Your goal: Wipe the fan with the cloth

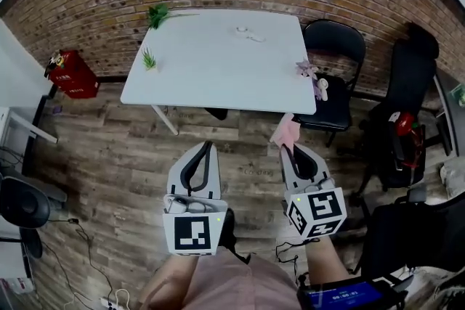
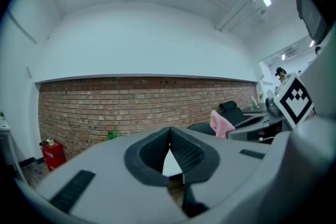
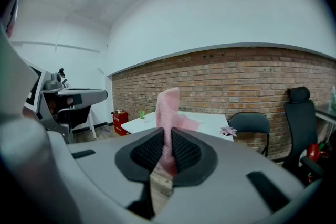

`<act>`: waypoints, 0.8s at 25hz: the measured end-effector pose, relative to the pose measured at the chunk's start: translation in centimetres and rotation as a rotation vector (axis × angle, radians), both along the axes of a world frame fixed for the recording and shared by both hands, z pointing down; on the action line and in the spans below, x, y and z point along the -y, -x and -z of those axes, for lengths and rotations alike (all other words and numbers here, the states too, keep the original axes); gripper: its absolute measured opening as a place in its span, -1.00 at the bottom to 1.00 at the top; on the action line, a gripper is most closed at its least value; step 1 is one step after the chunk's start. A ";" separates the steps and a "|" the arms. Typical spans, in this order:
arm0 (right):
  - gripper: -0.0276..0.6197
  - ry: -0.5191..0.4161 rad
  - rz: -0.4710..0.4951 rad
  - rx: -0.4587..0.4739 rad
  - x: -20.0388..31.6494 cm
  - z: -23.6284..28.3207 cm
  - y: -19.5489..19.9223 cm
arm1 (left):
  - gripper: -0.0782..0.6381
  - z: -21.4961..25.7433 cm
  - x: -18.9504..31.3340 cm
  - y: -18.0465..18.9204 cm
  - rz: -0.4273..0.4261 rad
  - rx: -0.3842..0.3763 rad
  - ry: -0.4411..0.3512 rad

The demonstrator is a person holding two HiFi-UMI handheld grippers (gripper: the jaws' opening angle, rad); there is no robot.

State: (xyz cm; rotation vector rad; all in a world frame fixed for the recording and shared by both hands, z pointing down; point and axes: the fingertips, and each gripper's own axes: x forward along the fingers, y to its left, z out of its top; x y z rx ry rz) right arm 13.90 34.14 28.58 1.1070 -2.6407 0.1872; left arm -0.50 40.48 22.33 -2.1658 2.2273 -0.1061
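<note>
My right gripper [image 1: 288,149] [image 3: 168,139] is shut on a pink cloth [image 1: 285,130] [image 3: 169,107], which sticks up from between its jaws. My left gripper [image 1: 208,145] [image 2: 169,136] is shut with nothing in it; the cloth [image 2: 220,123] shows to its right. Both are held side by side over the wooden floor, short of the white table [image 1: 211,62] [image 3: 210,120]. At the table's right edge lies a small pink-purple thing with a white handle [image 1: 311,73] [image 3: 239,132], perhaps a hand fan; it is too small to tell.
A black chair [image 1: 334,40] stands at the table's right end and a black office chair [image 1: 410,76] further right. Two green plants [image 1: 158,14] [image 1: 149,59] and a small white thing [image 1: 249,33] sit on the table. A red box [image 1: 71,74] stands by the brick wall.
</note>
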 end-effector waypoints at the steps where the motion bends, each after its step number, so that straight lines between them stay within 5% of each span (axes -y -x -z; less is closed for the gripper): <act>1: -0.78 -0.004 -0.004 -0.003 1.0 0.2 0.8 | -0.75 0.3 1.1 0.9 -0.003 0.004 -0.006; 9: -0.78 -0.021 -0.056 0.003 5.9 1.3 4.2 | -0.75 1.3 6.7 5.3 -0.041 0.004 -0.021; 20: -0.78 -0.011 -0.120 0.024 11.0 0.5 3.8 | -0.75 -0.5 12.1 5.6 -0.085 0.001 0.027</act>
